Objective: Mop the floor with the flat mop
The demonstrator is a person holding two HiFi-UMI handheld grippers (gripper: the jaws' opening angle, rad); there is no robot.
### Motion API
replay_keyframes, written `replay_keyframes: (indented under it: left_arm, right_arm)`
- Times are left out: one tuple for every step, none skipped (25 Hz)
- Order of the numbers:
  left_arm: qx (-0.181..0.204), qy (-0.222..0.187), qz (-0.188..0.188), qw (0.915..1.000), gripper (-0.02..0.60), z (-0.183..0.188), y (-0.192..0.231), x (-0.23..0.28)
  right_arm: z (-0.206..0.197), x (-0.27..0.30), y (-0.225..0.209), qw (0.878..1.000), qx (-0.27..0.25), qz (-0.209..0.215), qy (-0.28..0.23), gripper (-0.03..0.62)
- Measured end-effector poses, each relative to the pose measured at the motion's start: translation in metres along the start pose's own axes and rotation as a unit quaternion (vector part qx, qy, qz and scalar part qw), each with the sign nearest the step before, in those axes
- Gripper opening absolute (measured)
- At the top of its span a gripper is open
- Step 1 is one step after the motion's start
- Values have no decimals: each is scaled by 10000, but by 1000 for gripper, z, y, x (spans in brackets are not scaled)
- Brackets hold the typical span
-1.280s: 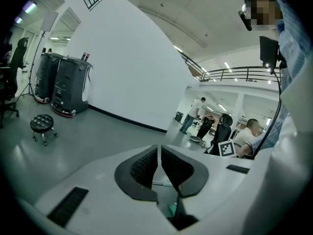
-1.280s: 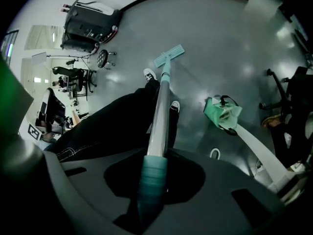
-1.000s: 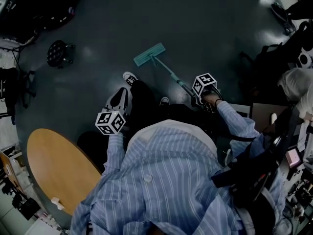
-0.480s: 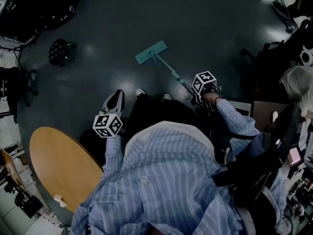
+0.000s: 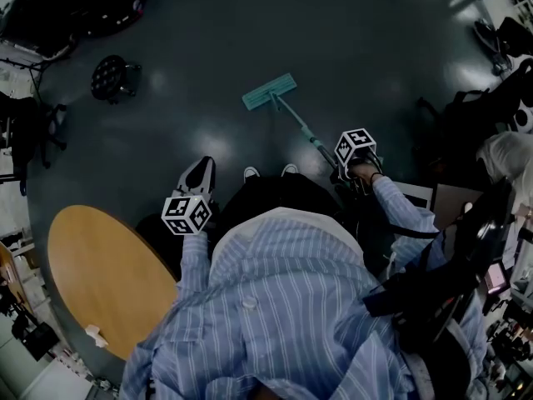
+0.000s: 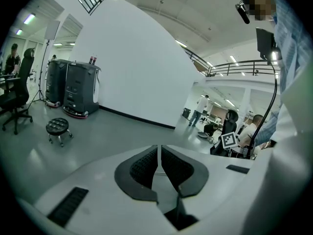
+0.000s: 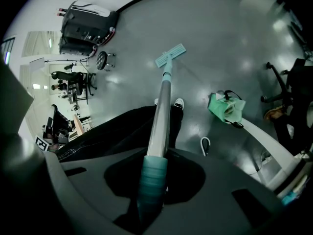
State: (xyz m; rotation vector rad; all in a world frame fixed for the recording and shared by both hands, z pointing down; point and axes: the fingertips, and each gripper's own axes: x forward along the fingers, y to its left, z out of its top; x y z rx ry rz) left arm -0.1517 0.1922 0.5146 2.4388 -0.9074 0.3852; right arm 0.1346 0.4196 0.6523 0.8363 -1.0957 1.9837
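The flat mop has a teal head lying flat on the dark grey floor ahead of the person's shoes. Its pale handle slants back to my right gripper, which is shut on it near the teal grip. In the right gripper view the handle runs up from between the jaws of the right gripper to the mop head. My left gripper hangs at the left, away from the mop. In its own view the left gripper is shut with nothing between its ribbed pads.
A round wooden table stands at the lower left. A small black wheeled stool is on the floor at the far left. A green bag lies right of the mop. Chairs and black machines ring the open floor.
The forward shoe has drawn back, so both shoes now stand level. The mop head sits slightly farther right, and my right gripper has shifted back with the handle.
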Motion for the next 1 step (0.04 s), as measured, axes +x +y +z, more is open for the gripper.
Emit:
replay_keyframes:
  left_arm:
    - [-4, -1, 20, 10000, 23, 1, 6, -4]
  right_arm:
    - [0, 2, 4, 10000, 28, 2, -9, 67]
